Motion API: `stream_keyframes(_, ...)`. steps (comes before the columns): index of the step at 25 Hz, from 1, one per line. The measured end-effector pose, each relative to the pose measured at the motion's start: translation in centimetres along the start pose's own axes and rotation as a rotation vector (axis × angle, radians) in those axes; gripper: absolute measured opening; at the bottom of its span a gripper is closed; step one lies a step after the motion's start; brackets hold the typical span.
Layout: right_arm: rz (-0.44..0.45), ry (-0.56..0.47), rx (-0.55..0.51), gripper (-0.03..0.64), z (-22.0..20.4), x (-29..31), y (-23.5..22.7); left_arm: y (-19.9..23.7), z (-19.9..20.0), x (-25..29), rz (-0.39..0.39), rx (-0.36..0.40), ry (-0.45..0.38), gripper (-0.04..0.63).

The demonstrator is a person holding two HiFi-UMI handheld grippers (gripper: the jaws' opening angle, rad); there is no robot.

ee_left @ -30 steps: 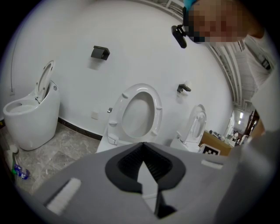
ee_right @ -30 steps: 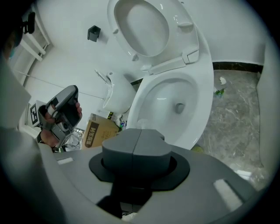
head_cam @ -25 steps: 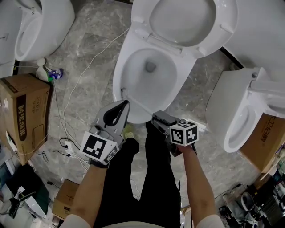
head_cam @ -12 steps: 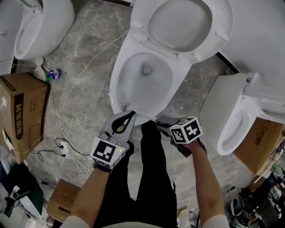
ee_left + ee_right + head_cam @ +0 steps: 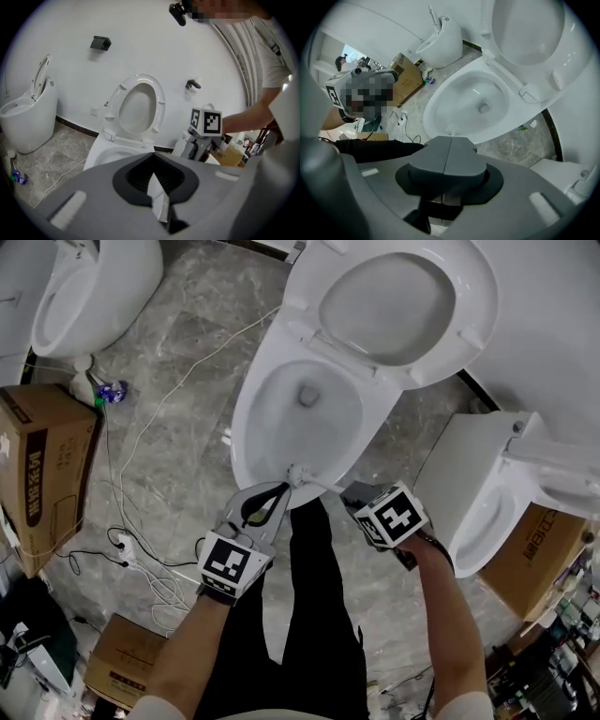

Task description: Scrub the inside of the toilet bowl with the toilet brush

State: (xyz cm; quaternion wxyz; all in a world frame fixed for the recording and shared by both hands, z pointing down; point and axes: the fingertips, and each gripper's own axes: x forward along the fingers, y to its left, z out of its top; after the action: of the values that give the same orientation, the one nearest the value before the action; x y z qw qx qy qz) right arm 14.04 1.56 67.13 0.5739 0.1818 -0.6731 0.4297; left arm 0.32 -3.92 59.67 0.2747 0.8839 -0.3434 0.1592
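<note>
The brush (image 5: 298,472) has slid along the rim to the front of the toilet bowl (image 5: 242,432) (hardly inside yet), right gripper (image 5: 349,491) jaws clamped on its handle, left gripper (image 5: 279,487) jaws closed, so scrubbing seems barely begun.

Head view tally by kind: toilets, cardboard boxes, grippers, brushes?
Toilets: 3 (centre, upper left, right)
Cardboard boxes: 3 (left, lower left, right)
Grippers: 2 (left gripper, right gripper)
Toilet brush: 1
Total: 9
</note>
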Motion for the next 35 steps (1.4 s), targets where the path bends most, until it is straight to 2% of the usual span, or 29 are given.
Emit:
stream_keyframes(4,-0.074,0.050,-0.079,0.166,0.8,-0.8,-0.7,0.4,0.0,0.1,0.007,-0.019,-0.004,0.006)
stream_keyframes(8,-0.109,0.087,-0.113,0.166,1.0,-0.6,-0.7,1.0,-0.1,0.1,0.025,-0.034,-0.015,0.006)
stream_keyframes(14,-0.277,0.101,-0.189,0.166,1.7,-1.8,-2.9,0.8,-0.1,0.1,0.019,-0.035,-0.012,0.006)
stream_keyframes(23,-0.363,0.117,-0.254,0.166,1.9,-2.0,-3.4,1.0,-0.1,1.3,0.008,-0.044,-0.007,0.006)
stream_keyframes(35,-0.627,0.139,-0.443,0.166,3.2,-1.8,-5.9,1.1,-0.6,2.9,-0.017,-0.028,-0.010,0.006)
